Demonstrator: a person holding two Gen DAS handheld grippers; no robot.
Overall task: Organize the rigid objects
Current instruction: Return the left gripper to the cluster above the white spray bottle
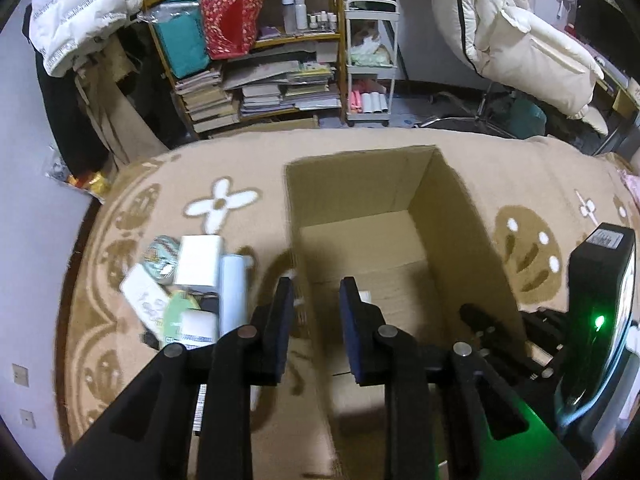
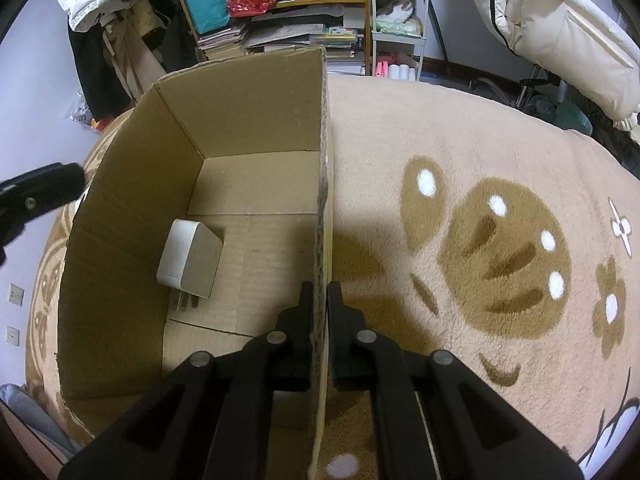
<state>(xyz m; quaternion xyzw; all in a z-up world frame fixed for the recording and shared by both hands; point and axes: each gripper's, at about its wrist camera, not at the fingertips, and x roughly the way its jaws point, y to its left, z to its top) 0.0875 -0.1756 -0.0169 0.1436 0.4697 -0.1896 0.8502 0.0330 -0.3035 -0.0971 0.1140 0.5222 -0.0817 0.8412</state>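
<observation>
The right gripper (image 2: 319, 300) was seen nearest, its black fingers (image 2: 304, 320) clamped on the right wall of the open brown cardboard box (image 2: 256, 120). The left gripper (image 1: 316, 304) was held over the box's left wall, fingers parted with nothing gripped. A white plug-in charger (image 2: 190, 258) lay on the box floor. Beyond, on the beige patterned blanket (image 1: 360, 148), a pile of small white and green objects (image 1: 188, 280) lay beside the box.

Cluttered wooden bookshelf (image 1: 256, 60), white trolley cart (image 1: 370, 64), cream puffer coat (image 1: 520, 32), patterned beige rug (image 1: 400, 144)
</observation>
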